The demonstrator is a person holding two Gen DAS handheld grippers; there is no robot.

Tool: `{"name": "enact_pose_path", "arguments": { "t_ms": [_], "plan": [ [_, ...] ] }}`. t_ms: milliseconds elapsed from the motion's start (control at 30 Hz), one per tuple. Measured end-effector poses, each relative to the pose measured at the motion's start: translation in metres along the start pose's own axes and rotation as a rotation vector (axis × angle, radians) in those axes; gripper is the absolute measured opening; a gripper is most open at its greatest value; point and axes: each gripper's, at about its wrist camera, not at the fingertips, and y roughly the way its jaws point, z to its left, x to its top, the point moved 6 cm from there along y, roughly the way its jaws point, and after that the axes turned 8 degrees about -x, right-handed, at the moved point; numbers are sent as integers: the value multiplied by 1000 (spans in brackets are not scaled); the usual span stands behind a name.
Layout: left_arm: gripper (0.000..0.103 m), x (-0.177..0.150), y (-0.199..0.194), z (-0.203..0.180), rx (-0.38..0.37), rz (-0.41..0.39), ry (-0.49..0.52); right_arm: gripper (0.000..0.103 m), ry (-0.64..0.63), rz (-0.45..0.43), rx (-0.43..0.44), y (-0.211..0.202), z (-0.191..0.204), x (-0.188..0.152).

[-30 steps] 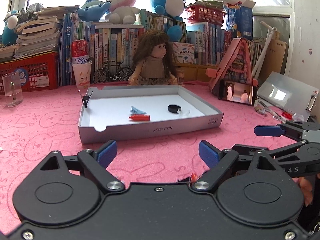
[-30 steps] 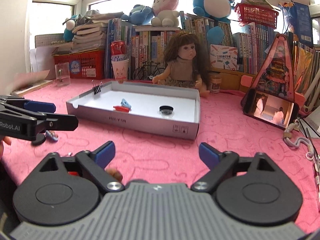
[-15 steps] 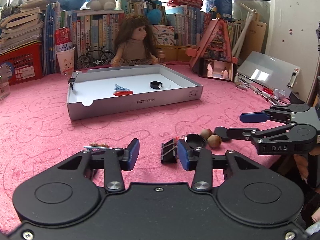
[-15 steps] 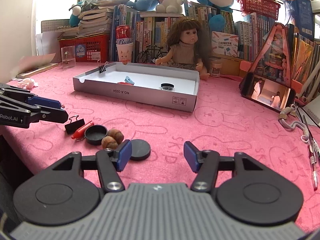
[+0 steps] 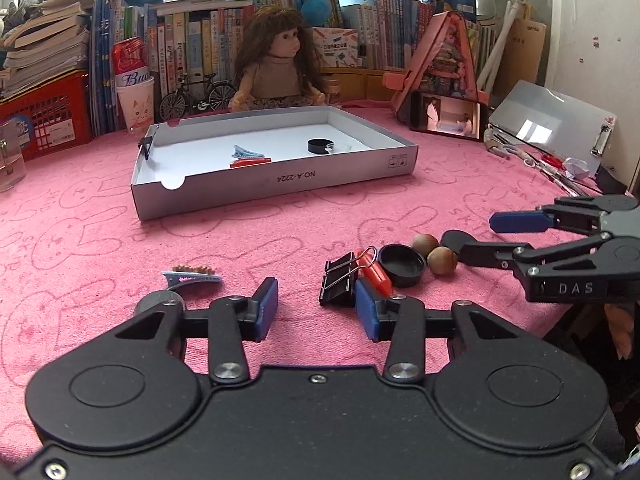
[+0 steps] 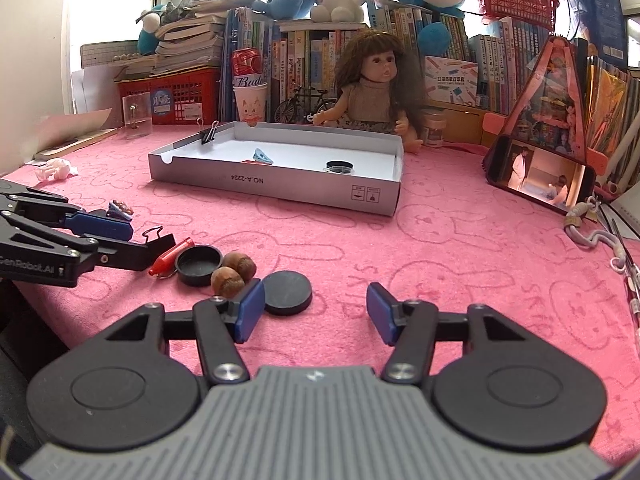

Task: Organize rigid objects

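A grey cardboard tray (image 5: 280, 182) (image 6: 280, 190) lies mid-table and holds a blue hair clip (image 5: 246, 152), a red clip (image 5: 250, 163) and a black cap (image 5: 320, 146). Near the front edge lie a black binder clip (image 5: 338, 280), a red clip (image 5: 378, 276), a black lid (image 5: 402, 264) (image 6: 199, 264), two nuts (image 5: 434, 254) (image 6: 234, 272), a black disc (image 6: 287, 293) and a blue hair clip (image 5: 192, 276). My left gripper (image 5: 316, 312) is open, low, just before the binder clip. My right gripper (image 6: 316, 312) is open beside the disc.
A doll (image 5: 276, 68), books, a red basket (image 5: 44, 116), a paper cup (image 5: 136, 106) and a glass (image 5: 10, 158) line the back. A phone on a pink stand (image 5: 444, 118), a clipboard (image 5: 552, 120) and pens (image 5: 556, 172) are on the right.
Both grippers dropped low towards the front edge, bringing the loose items into view. The left jaws narrowed half a second ago and have widened since; the right widened a little too.
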Motion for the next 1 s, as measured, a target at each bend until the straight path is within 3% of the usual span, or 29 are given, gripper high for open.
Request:
{"name": "enact_pose_path", "arguments": {
  "t_ms": [433, 667, 1000],
  "plan": [
    [41, 8, 1, 35, 160, 1, -72, 64, 13, -1, -12, 5, 1, 0],
    [47, 14, -5, 13, 59, -44, -16, 61, 18, -2, -12, 7, 3, -1],
    [48, 15, 15, 9, 108, -34, -53, 57, 23, -15, -18, 8, 8, -1]
  ]
}}
